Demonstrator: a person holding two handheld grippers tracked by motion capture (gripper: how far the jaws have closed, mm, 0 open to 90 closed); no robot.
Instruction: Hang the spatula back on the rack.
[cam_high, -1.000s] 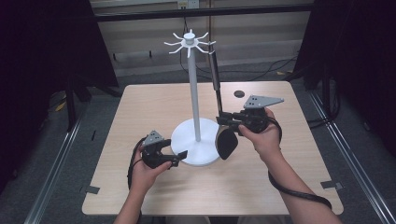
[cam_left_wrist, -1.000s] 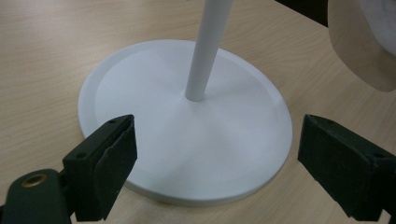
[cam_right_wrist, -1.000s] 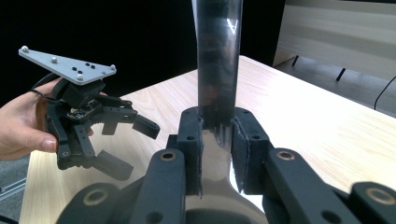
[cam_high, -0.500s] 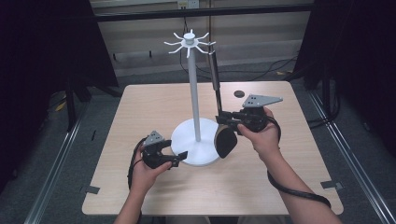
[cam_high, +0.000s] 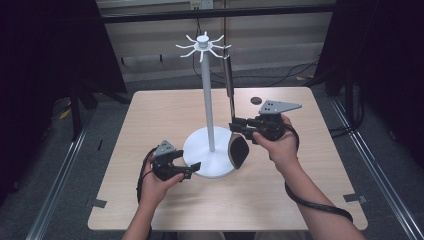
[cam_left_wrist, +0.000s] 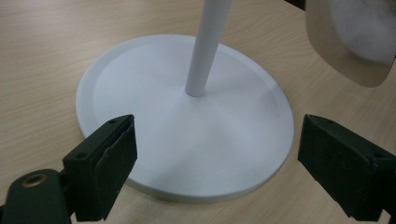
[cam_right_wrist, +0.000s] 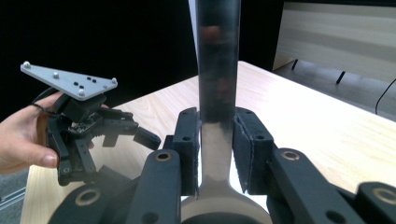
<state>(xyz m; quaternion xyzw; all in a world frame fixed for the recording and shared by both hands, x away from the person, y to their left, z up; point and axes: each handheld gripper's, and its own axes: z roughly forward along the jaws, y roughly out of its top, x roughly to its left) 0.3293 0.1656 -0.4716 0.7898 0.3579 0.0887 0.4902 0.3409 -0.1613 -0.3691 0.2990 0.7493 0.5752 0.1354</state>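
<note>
Spatula (cam_high: 237, 142): shiny metal, rounded flat blade w/ dark face in high view, long handle going dark toward its top end. Held upright, blade down beside the base of the white stand (cam_high: 209, 155), handle top near the hook ring up the pole; can't tell if blade touches the table (cam_high: 150, 120). In the left gripper view the blade (cam_left_wrist: 352, 42) shows as a reflective curved plate at top right, just past the disc's edge.

Left hand (cam_high: 152, 182) comes in from the bottom, wrist low on the table, left gripper (cam_high: 192, 167) pointing at the near-left rim of the stand's base. Its jaws are spread wide, nothing between them; its own view shows the two black pads either side of the white disc (cam_left_wrist: 187, 116) and the pole rising from the centre.

Right hand (cam_high: 277, 142) sits farther back and higher, forearm angled in from bottom right, cable looping off the table edge. Right gripper (cam_high: 235, 125) w/ grey plate on top is clenched on the spatula's neck just above the blade.

Right gripper view: pads pressed on both sides of the mirror-like handle (cam_right_wrist: 217, 93), plus the left gripper (cam_right_wrist: 140, 135) and hand beyond it. High view alone gives the stand's top hooks and a small dark round thing (cam_high: 256, 100) at the table's far side.
</note>
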